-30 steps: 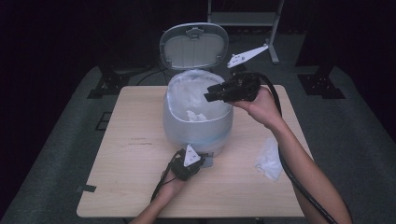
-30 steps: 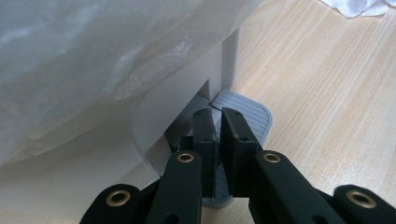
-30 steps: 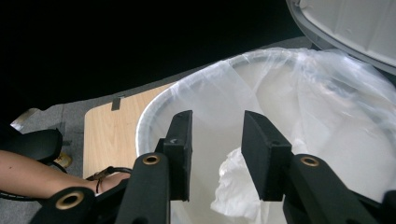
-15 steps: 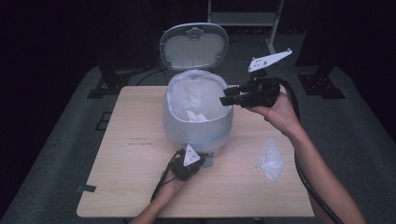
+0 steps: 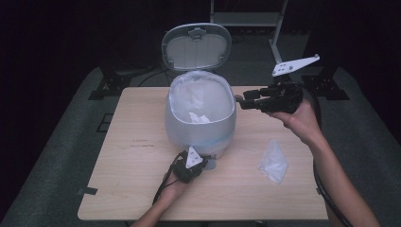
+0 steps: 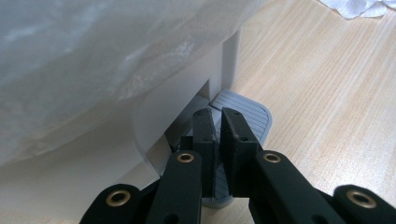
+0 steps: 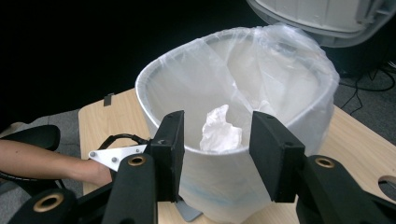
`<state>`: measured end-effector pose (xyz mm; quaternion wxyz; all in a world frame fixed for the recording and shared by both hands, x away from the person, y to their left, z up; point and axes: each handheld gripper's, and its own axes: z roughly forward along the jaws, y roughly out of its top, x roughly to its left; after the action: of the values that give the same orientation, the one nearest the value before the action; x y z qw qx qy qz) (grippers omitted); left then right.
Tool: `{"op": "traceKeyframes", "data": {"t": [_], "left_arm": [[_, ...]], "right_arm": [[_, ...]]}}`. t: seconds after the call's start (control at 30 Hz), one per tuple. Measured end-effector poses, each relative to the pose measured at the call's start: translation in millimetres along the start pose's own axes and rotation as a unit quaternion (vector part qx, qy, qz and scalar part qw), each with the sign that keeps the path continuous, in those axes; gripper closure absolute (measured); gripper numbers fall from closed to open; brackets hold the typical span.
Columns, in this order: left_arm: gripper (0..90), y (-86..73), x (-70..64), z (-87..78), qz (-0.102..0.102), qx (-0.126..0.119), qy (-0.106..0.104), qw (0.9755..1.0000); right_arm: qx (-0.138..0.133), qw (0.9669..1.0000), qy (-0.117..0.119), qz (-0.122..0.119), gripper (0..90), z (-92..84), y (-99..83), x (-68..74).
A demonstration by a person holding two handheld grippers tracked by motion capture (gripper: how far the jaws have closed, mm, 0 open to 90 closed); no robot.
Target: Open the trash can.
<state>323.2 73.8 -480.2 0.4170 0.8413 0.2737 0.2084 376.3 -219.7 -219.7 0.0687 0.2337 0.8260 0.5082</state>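
Note:
A grey pedal bin (image 5: 198,127) stands mid-table with its lid (image 5: 196,47) raised and a clear bag lining it. A crumpled white wad (image 5: 198,118) lies inside, seen past the jaws in the right gripper view (image 7: 222,126). My left gripper (image 5: 207,163) is shut, its jaws (image 6: 218,135) pressed together and resting on the ribbed foot pedal (image 6: 252,116) at the bin's base. My right gripper (image 5: 242,101) hovers just right of the bin's rim, pointing at it. Its jaws (image 7: 217,140) have just been opening and hold nothing.
Another crumpled clear wad (image 5: 273,163) lies on the wooden table (image 5: 127,165) near my right forearm. Dark stands and cables sit behind the table. Bare wood lies left of the bin and along the front edge.
My right gripper has drawn away to the right from over the bin's mouth, and its jaws stand wider. The left gripper has stayed on the pedal and the lid has stayed up.

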Motion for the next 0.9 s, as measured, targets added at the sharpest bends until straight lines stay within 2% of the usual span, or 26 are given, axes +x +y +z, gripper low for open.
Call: {"op": "traceKeyframes", "data": {"t": [0.27,0.47,0.9], "left_arm": [[84.7,0.1,0.1,-0.2,0.0,0.001,0.0,1.0],[84.7,0.1,-0.1,-0.1,0.0,0.0,0.0,1.0],[84.7,0.0,-0.1,0.0,0.0,0.0,0.0,1.0]], "right_arm": [[-0.002,0.9999,-0.01,0.011,50.8,-12.7,-14.9,-4.5],[0.007,0.9997,-0.016,0.017,50.7,-15.6,-27.4,-6.7],[0.01,0.9994,-0.018,0.029,47.7,-20.9,-48.9,-9.7]]}}
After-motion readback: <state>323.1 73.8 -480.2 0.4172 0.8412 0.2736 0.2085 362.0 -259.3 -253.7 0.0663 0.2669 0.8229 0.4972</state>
